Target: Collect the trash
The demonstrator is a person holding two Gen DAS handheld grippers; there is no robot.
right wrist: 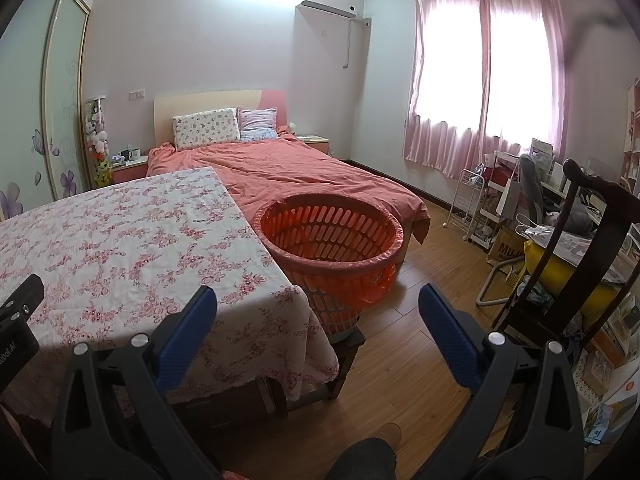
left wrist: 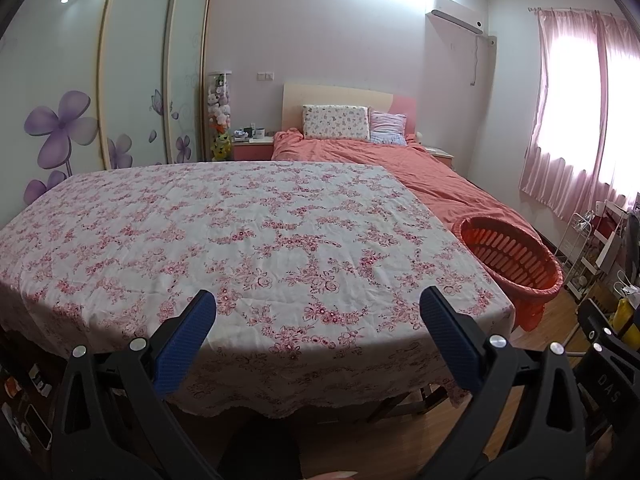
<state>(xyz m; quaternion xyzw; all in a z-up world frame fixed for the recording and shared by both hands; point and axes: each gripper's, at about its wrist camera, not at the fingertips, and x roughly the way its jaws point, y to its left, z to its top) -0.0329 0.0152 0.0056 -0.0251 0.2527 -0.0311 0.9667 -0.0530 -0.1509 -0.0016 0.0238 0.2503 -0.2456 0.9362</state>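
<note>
An orange slotted basket (right wrist: 332, 236) lined with an orange bag stands on a low stool beside the table's right edge; the left wrist view shows the basket (left wrist: 516, 258) at the right. The table (left wrist: 240, 232) wears a pink floral cloth, and no trash shows on it. My left gripper (left wrist: 318, 304) hovers open over the table's near edge with nothing between its blue pads. My right gripper (right wrist: 318, 304) is open too, held near the table's right corner (right wrist: 280, 320), short of the basket. Part of the left gripper's body (right wrist: 16, 320) appears at the left edge of the right wrist view.
A bed (right wrist: 304, 176) with a coral cover lies behind the table. A dark wooden chair (right wrist: 576, 248) with a yellow bag, a white rack (right wrist: 472, 204) and a cluttered desk stand at the right. Wood floor (right wrist: 420, 344) lies between basket and chair. A wardrobe (left wrist: 132, 80) lines the left wall.
</note>
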